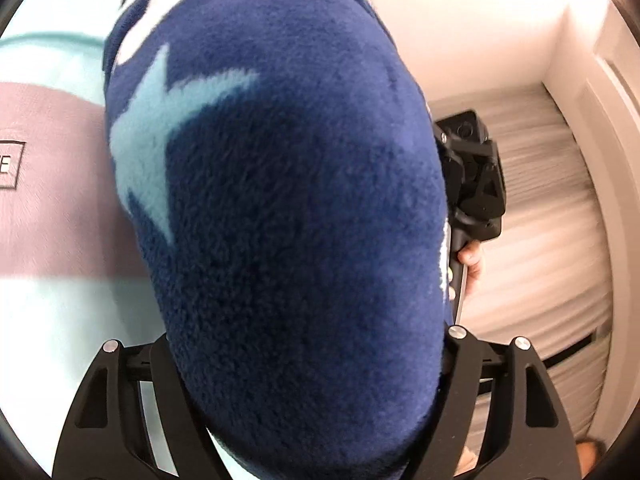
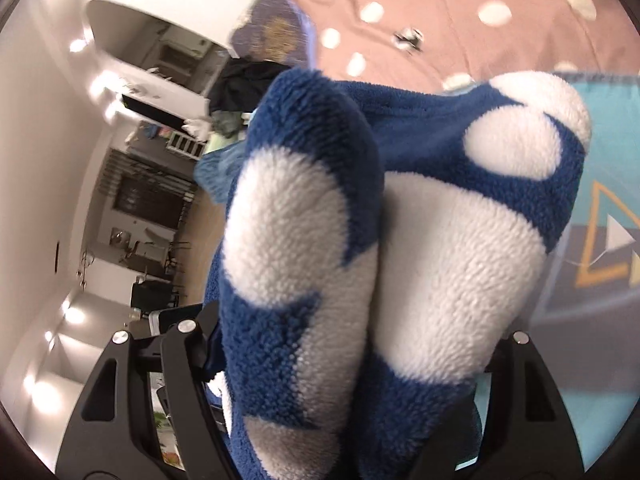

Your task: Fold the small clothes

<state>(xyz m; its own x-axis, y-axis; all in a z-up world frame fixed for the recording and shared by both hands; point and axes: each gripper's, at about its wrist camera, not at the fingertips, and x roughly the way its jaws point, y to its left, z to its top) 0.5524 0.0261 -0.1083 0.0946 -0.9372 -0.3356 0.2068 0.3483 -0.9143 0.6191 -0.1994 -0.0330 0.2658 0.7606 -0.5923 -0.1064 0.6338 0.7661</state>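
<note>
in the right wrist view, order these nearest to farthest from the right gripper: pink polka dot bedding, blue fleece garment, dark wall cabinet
1. blue fleece garment: bunched between the fingers of the right gripper, filling the centre.
2. pink polka dot bedding: beyond the fleece, along the top.
3. dark wall cabinet: across the room, at the left.

Each view is taken from a wrist camera looking forward along its gripper's fingers, angled somewhat downward. Both lenses are almost filled at very close range by the blue fleece garment (image 1: 288, 208) (image 2: 380, 240), which is the part shared by both.
</note>
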